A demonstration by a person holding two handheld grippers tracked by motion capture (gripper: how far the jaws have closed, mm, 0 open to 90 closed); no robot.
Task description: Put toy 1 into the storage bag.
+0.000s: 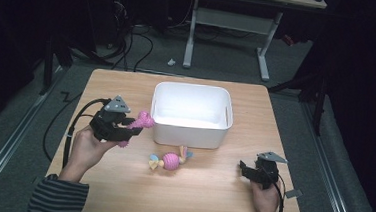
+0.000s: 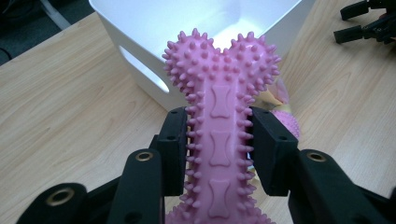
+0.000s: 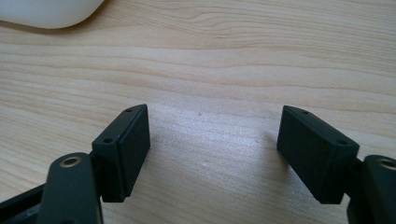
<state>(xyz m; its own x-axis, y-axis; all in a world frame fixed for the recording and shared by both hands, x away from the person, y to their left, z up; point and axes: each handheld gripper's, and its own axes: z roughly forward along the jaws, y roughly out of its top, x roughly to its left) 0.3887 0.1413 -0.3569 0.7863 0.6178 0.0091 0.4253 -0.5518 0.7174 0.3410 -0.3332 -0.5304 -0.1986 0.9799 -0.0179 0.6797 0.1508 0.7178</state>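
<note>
– What is that pink bone toy [image 2: 219, 126] made of?

– Soft-looking rubber, matt, its whole surface rough with little spikes. The left gripper [image 2: 218, 149] clamped on it is black matt plastic with brass-coloured rivets.

– And the tub [image 1: 191, 114]?

– Smooth white plastic with a slight sheen. The table [image 3: 233, 60] is pale wood, visibly grained, satin rather than glossy.

– The other toy [image 1: 170, 161]?

– A pink knobbly ball with what look like cloth ends.

The left gripper [image 1: 124, 126] holds a pink spiky bone toy [image 1: 138, 125] just beside the white bin [image 1: 190, 131], a pink ball toy [image 1: 170, 161] lies in front, and the right gripper [image 1: 245, 171] rests apart on the table [image 1: 120, 186].
</note>
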